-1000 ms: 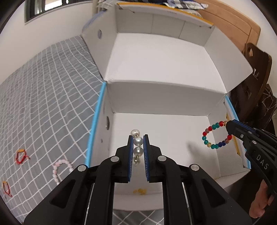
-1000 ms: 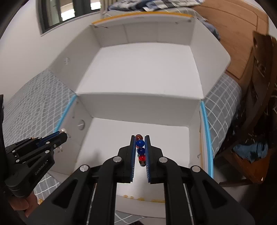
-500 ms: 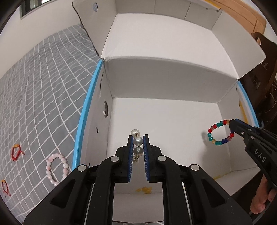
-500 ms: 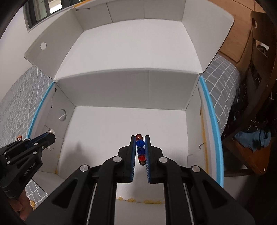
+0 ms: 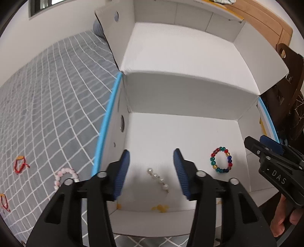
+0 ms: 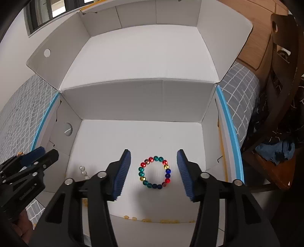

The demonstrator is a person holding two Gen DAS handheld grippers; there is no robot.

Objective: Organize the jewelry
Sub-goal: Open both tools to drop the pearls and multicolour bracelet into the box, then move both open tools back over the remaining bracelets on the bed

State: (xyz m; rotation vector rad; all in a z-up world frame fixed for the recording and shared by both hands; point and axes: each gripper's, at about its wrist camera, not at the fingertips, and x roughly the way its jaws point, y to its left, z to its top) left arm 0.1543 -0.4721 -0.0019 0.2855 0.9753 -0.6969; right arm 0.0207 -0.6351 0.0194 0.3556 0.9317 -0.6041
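Outside the box, left of my left gripper, three bracelets waited on the bed. Its jaws had just opened, empty, above the dropped pearl strand. My right gripper had likewise just opened, empty, above the colourful bracelet.

White letters reading "DAS" stand on the black body of the right gripper, seen from the left wrist view. Printing on the other gripper's side is too blurred to read.

Grey checked bedspread, wooden chair, window.
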